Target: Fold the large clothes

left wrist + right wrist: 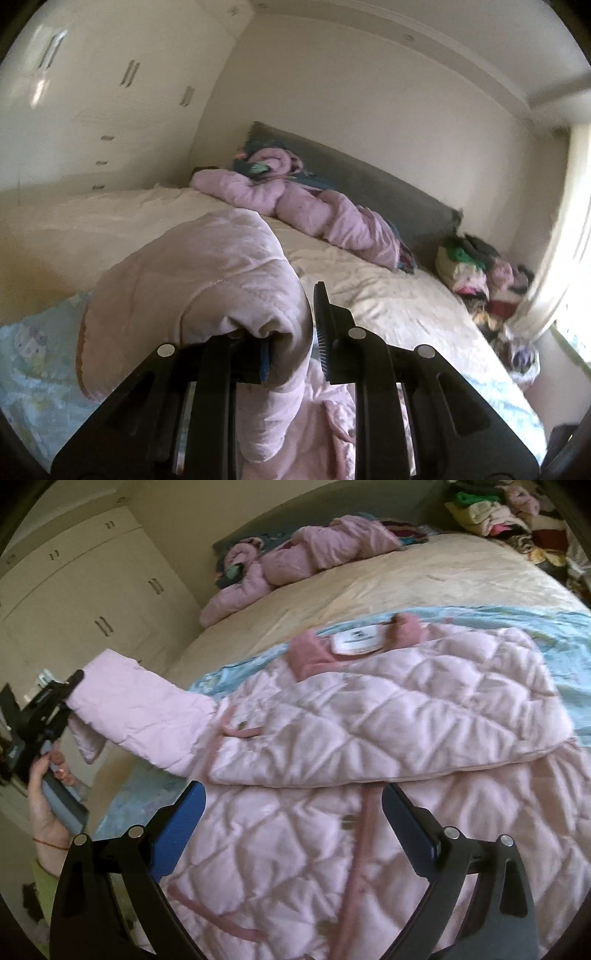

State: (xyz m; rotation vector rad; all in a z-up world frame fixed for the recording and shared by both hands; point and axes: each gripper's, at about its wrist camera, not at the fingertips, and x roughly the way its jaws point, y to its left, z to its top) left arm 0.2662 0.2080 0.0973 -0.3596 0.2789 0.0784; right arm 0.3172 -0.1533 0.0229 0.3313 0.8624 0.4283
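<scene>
A pink quilted jacket (369, 709) lies spread on a light-blue sheet (554, 635) on the bed, collar and white label toward the far side. One side of it is folded across the chest. My left gripper (295, 332) is shut on the jacket's sleeve (192, 266), which bulges up over its left finger. In the right wrist view the left gripper (70, 698) holds that sleeve (140, 705) by the cuff, stretched out to the left off the bed's side, with a hand (44, 812) on its handle. My right gripper (291, 812) hovers open above the jacket's front, nothing between its blue pads (184, 823).
A second pink padded garment (295, 199) lies crumpled by the grey headboard (369, 173). A heap of mixed clothes (480, 269) sits at the bed's far right corner. A cream bedcover (369, 579) spans the middle. White wardrobes (74, 602) stand along the left.
</scene>
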